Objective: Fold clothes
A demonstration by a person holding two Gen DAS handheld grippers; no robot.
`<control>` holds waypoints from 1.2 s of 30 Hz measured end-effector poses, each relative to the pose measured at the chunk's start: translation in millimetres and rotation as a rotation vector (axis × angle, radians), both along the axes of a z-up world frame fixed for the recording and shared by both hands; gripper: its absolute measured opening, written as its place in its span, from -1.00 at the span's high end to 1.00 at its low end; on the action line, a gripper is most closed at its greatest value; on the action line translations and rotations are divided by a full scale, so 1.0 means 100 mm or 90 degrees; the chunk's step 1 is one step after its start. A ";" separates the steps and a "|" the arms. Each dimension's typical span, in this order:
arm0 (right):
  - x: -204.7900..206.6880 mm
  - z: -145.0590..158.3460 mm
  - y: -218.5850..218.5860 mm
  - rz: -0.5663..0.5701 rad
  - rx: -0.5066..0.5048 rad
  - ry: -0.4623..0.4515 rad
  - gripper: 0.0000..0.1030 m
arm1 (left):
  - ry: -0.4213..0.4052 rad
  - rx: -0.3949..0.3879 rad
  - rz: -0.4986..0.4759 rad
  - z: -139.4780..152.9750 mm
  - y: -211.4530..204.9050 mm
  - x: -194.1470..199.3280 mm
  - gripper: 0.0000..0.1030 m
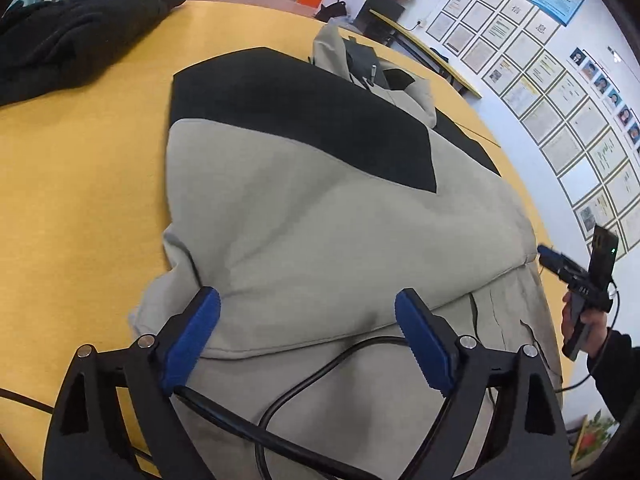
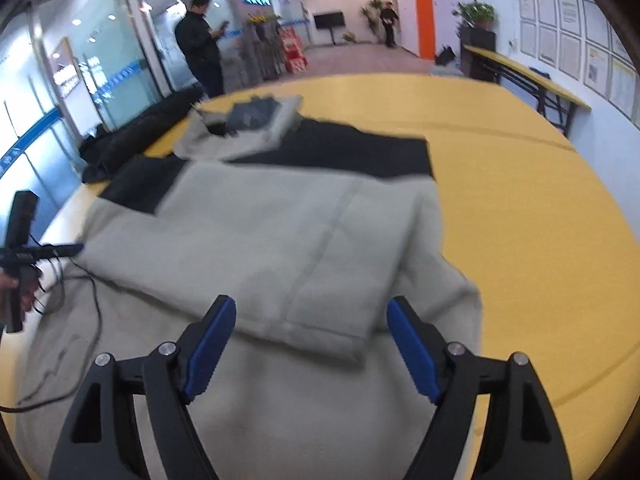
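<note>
A grey hoodie with black panels (image 1: 304, 216) lies on the yellow table (image 1: 80, 200), its sides folded in over the body and its hood at the far end. My left gripper (image 1: 307, 294) hangs open just above the near left part of the cloth, with nothing between its blue pads. In the right wrist view the same hoodie (image 2: 260, 240) fills the middle, and my right gripper (image 2: 310, 303) stands open over its near right fold, gripping nothing. Each view also shows the other gripper at the garment's side: the right gripper (image 1: 552, 256) and the left gripper (image 2: 60, 250).
A black cable (image 1: 320, 364) trails over the hoodie's near part. A black jacket (image 1: 80, 32) is heaped at the table's far left corner. Bare yellow tabletop (image 2: 520, 220) lies right of the hoodie. A person (image 2: 200, 48) stands beyond the table; a narrow side table (image 2: 528, 76) lines the wall.
</note>
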State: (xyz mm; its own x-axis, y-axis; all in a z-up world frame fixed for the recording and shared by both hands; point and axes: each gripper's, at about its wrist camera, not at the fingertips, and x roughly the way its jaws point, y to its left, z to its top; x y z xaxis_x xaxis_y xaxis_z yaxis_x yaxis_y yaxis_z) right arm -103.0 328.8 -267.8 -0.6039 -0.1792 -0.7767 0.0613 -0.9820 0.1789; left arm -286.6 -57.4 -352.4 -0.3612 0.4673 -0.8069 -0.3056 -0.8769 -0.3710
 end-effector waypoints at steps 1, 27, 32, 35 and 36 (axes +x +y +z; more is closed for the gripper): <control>0.05 -0.06 0.09 -0.017 -0.003 -0.022 -0.59 | -0.002 -0.007 -0.001 -0.01 -0.02 0.02 -0.74; 2.78 0.68 1.39 -0.009 -0.080 -0.107 -0.60 | -0.112 -0.067 0.098 0.88 -0.89 3.01 -0.85; 3.06 0.13 0.86 0.017 -0.092 -0.184 -0.48 | -0.173 -0.054 0.075 0.34 -0.94 3.09 -0.85; 3.14 -0.02 0.76 0.005 -0.088 -0.199 -0.48 | -0.182 -0.057 0.069 0.19 -1.01 3.11 -0.85; 3.16 -0.06 0.74 0.002 -0.088 -0.203 -0.48 | -0.189 -0.049 0.067 0.14 -1.03 3.13 -0.85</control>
State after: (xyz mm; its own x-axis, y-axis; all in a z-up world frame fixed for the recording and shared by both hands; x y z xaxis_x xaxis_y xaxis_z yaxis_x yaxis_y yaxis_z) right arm 212.6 402.5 -273.7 -0.3345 -0.2967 -0.8945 -0.0161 -0.9472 0.3202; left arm 26.7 -160.6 -338.2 -0.1484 0.3742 -0.9154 -0.1008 -0.9265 -0.3624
